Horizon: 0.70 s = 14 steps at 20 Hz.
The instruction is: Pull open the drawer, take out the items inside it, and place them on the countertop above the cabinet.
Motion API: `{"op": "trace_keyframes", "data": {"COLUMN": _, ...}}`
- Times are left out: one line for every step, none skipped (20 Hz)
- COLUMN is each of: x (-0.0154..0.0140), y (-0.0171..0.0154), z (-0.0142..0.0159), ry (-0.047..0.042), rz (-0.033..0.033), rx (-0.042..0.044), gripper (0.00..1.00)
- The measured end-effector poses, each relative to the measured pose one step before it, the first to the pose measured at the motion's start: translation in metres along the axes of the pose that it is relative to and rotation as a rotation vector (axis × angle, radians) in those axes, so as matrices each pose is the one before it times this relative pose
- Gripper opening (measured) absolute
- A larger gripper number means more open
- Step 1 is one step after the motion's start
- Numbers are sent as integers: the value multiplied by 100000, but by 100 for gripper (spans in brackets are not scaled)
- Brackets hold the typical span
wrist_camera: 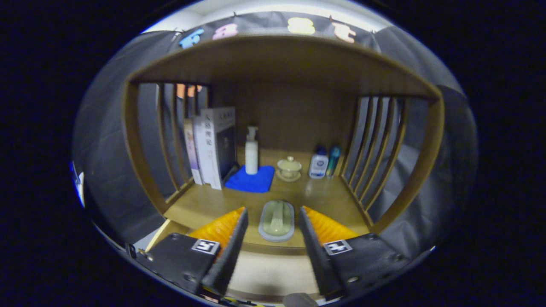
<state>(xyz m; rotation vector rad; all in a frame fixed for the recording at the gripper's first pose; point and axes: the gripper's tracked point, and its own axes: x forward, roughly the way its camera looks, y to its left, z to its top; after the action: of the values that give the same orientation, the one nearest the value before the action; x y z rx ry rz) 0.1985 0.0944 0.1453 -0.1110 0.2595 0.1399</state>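
The tongs (273,217) stand wide open, with nothing held – neither finger touches any object. Between the fingers, close to the front edge of the bench (200,204), lies a pale green oblong item (276,220) on a grey oval base. It rests flat on the wooden surface, with a clear gap to each finger.

Beyond the fingers, further back on the bench:
- A blue cloth (251,181) lies flat, left of centre.
- A white pump bottle (251,151) stands upright on the rear part of that cloth.
- A small lidded cup (289,167) sits on a saucer, just right of the cloth.
- A white bottle with a blue cap (318,162) stands upright right of the cup, with a slim teal bottle (333,160) just beside it – whether the two touch cannot be told.
- Several books (213,145) stand upright at the left, against the slatted side (170,136) of the wooden frame.

A matching slatted side (375,145) closes the right, and a wooden top panel (281,59) spans above. Below the front edge of the bench a lighter wooden face (273,268) shows between the fingers.
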Motion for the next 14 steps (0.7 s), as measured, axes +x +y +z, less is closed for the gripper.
{"op": "trace_keyframes", "data": {"x": -2039, "y": 209, "z": -264, "ry": -3991, "rz": -278, "rx": 10, "gripper": 91}}
{"op": "trace_keyframes", "data": {"x": -1703, "y": 77, "z": -251, "ry": -3544, "rz": -450, "rx": 545, "gripper": 100}}
{"op": "trace_keyframes", "data": {"x": -1642, "y": 41, "z": -352, "ry": -3618, "rz": -546, "rx": 1193, "gripper": 100}}
{"op": "trace_keyframes", "data": {"x": -1477, "y": 61, "z": -515, "ry": -3107, "rz": 4, "rx": 400, "gripper": 100}}
{"op": "trace_keyframes", "data": {"x": -1345, "y": -183, "z": -625, "ry": -2553, "rz": -623, "rx": 828, "gripper": 100}}
{"op": "trace_keyframes", "data": {"x": -1371, "y": -240, "z": -893, "ry": -2205, "rz": -1043, "rx": 1053, "gripper": 100}}
{"op": "trace_keyframes", "data": {"x": -1022, "y": -223, "z": -836, "ry": -1604, "rz": -1012, "rx": 712, "gripper": 100}}
{"op": "trace_keyframes", "data": {"x": -926, "y": -249, "z": -976, "ry": -1253, "rz": -955, "rx": 168, "gripper": 100}}
{"op": "trace_keyframes", "data": {"x": -793, "y": -478, "z": -1003, "ry": -1067, "rz": -1641, "rx": -959, "gripper": 100}}
{"op": "trace_keyframes", "data": {"x": -827, "y": -360, "z": -1170, "ry": -1032, "rz": -1727, "rx": 79, "gripper": 100}}
{"op": "trace_keyframes", "data": {"x": -519, "y": 204, "z": -1273, "ry": -313, "rz": 377, "rx": -278, "gripper": 100}}
{"op": "trace_keyframes", "data": {"x": -426, "y": 187, "z": -1508, "ry": -749, "rz": -2, "rx": 209, "gripper": 100}}
{"op": "trace_keyframes", "data": {"x": -273, "y": -216, "z": -1829, "ry": 982, "rz": -921, "rx": 446, "gripper": 100}}
{"op": "trace_keyframes", "data": {"x": -248, "y": 59, "z": -1783, "ry": 1011, "rz": -152, "rx": 1284, "gripper": 100}}
